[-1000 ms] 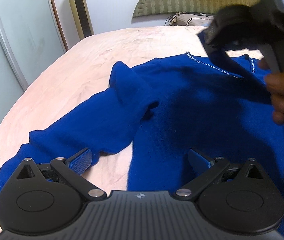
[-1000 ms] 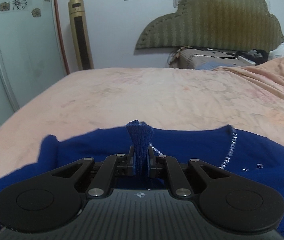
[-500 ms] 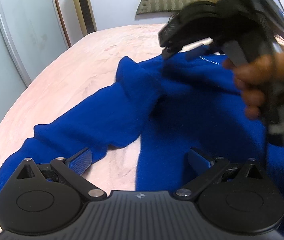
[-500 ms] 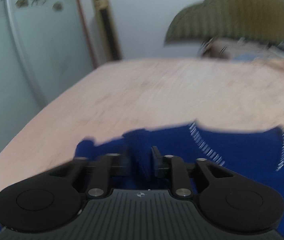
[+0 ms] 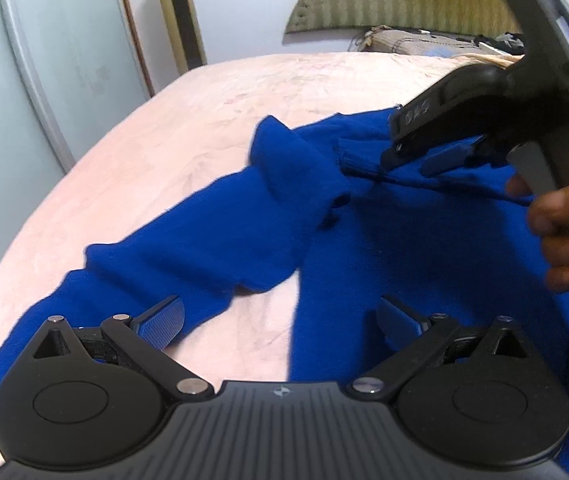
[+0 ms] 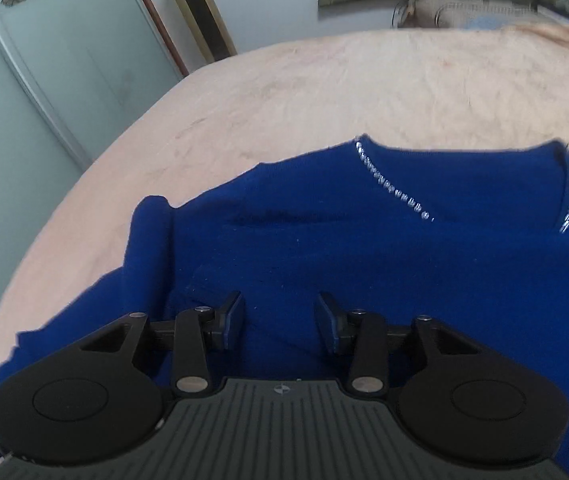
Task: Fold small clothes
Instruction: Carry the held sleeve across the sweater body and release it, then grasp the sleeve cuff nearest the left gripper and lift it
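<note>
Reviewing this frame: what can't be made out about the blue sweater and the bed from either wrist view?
- Blue sweater, right wrist view: hem and right side cut off by the frame edge and the right gripper body.
- Left wrist view: the sweater's neckline is hidden behind the right gripper and the hand.
- Items at the headboard: blurred, too small to identify.

Blue sweater (image 5: 384,240) lay on pink bedspread (image 5: 212,120), sleeve running to lower left. Left gripper (image 5: 280,322) at bottom, jaws wide apart. Right gripper (image 5: 424,160) upper right, jaws just opened, over sweater's shoulder.
</note>
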`<state>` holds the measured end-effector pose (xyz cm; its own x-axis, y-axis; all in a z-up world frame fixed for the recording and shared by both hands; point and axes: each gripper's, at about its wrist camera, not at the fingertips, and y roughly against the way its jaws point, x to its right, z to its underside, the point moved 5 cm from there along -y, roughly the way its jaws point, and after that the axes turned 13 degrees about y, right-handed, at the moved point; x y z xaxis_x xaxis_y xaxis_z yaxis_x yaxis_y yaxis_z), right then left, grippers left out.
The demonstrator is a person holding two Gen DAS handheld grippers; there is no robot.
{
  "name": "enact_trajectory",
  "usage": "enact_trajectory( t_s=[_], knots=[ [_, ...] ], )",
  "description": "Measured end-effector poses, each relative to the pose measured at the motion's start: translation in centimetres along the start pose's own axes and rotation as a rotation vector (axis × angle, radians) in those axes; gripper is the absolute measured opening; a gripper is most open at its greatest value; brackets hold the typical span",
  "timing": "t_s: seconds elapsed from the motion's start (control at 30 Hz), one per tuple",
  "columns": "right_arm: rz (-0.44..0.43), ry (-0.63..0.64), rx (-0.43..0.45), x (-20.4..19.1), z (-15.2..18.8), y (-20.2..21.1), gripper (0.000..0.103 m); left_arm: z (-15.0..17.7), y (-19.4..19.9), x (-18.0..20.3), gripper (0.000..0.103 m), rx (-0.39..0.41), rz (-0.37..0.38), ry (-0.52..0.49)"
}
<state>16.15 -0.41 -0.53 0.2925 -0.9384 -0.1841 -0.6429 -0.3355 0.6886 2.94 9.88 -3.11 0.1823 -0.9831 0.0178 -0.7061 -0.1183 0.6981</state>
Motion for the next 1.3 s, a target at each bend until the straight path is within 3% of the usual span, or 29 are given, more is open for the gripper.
enact_trajectory(
  t_s=[0.1,0.2,0.23,0.37,0.43,0.53,0.7,1.0,1.3],
  knots=[
    [-0.062,0.000,0.048,-0.8,-0.1,1.4,0.051,0.0,0.0,-0.8,0.103,-0.006,-0.033,0.023],
    [-0.067,0.052,-0.064,-1.5,1.0,0.5,0.056,0.1,0.1,-1.5,0.103,-0.011,-0.080,0.045],
    [-0.050,0.063,-0.064,-1.7,1.5,0.8,0.056,0.0,0.2,-1.9,0.103,-0.004,-0.096,0.056],
    [-0.067,0.138,0.013,-3.4,2.8,4.2,0.058,0.4,0.9,-4.8,0.103,0.009,-0.164,0.144],
    [-0.060,0.168,0.055,-4.2,3.7,5.8,0.065,0.6,0.7,-6.3,0.103,0.000,-0.200,0.184],
    [-0.047,0.193,0.098,-4.8,5.3,7.8,0.068,1.0,0.5,-8.0,0.103,-0.006,-0.261,0.231],
    [-0.031,0.198,0.130,-4.8,6.2,9.4,0.070,0.8,0.5,-8.7,0.103,-0.022,-0.279,0.260],
    [0.079,0.229,0.149,-3.1,8.1,10.5,0.091,0.8,0.6,-7.7,0.103,-0.043,-0.291,0.231],
    [0.047,0.176,0.150,-1.5,9.6,10.7,0.092,1.0,1.1,-8.0,0.103,-0.045,-0.329,0.239]
  ],
)
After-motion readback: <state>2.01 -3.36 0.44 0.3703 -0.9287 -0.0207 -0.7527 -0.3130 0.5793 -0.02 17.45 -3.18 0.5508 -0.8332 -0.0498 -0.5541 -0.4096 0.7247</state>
